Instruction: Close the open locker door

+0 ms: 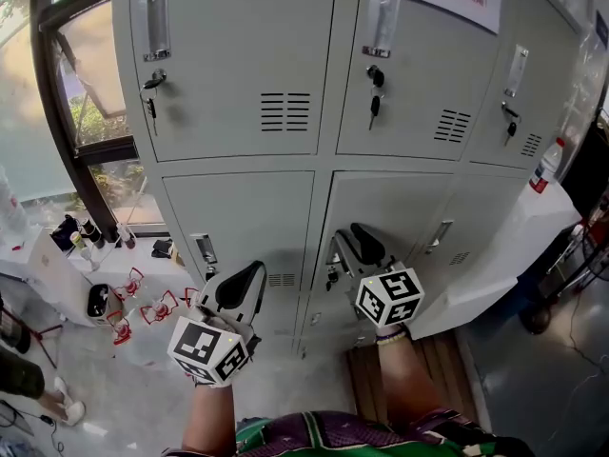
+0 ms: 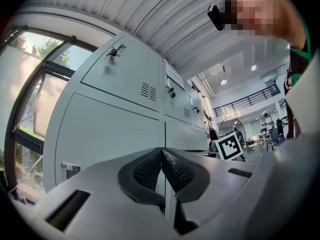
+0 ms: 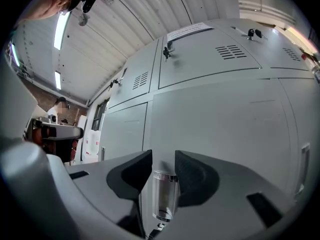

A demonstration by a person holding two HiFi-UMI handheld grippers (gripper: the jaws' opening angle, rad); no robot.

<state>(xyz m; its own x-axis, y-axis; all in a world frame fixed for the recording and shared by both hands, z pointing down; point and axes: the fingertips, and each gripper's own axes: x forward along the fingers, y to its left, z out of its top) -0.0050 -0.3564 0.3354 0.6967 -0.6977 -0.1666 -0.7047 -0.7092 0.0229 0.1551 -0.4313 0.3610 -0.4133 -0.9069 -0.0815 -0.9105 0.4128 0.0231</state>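
Note:
The grey lower middle locker door [image 1: 400, 208] [image 3: 225, 124] stands in front of me and looks almost flush with its neighbours. Its chrome handle [image 3: 165, 194] [image 1: 332, 267], with a key under it, sits at the door's left edge. My right gripper [image 1: 350, 233] [image 3: 163, 164] points level at that handle. Its jaws stand a little apart, and the handle shows in the gap. I cannot tell whether the pads touch it. My left gripper [image 1: 257, 272] [image 2: 161, 156] hangs before the lower left door [image 1: 247, 217] with its pads together and nothing between them.
Upper lockers with keys [image 1: 374, 103] fill the top. A window [image 1: 57, 112] is at the left, with small tables and red-white items [image 1: 143, 305] on the floor. At the right, a bottle [image 1: 546, 167] stands on a white surface [image 1: 514, 246]. A wooden board [image 1: 452, 369] lies underfoot.

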